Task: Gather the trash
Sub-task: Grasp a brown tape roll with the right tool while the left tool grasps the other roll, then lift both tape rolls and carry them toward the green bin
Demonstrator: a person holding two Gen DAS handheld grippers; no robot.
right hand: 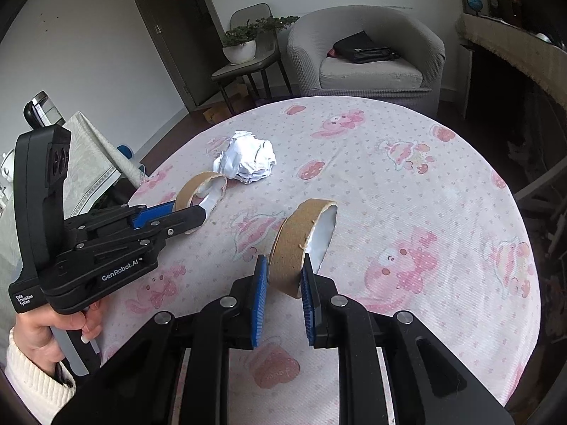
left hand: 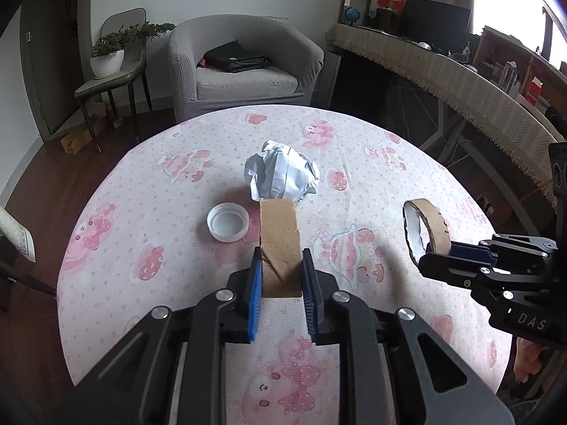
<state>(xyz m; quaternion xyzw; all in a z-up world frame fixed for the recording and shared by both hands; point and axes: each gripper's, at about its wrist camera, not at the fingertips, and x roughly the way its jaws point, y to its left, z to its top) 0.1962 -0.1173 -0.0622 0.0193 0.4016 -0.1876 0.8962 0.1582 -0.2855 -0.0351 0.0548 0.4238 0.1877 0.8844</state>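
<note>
My left gripper (left hand: 281,265) is shut on a brown cardboard tape ring (left hand: 280,237), held edge-on above the table; the same gripper (right hand: 198,214) and ring (right hand: 200,189) show in the right wrist view. My right gripper (right hand: 285,269) is shut on a second cardboard tape ring (right hand: 301,244) with a white inside; it also shows in the left wrist view (left hand: 427,230), with the gripper (left hand: 439,253) at the right. A crumpled white paper ball (left hand: 281,175) (right hand: 248,159) lies on the table beyond both. A white bottle cap (left hand: 228,221) lies left of the left ring.
The round table has a pink cartoon-print cloth (left hand: 141,248) (right hand: 407,194). Behind it stand a grey armchair (left hand: 241,67) with a black bag, a chair with a potted plant (left hand: 110,60), and a long sideboard (left hand: 460,71) at the right.
</note>
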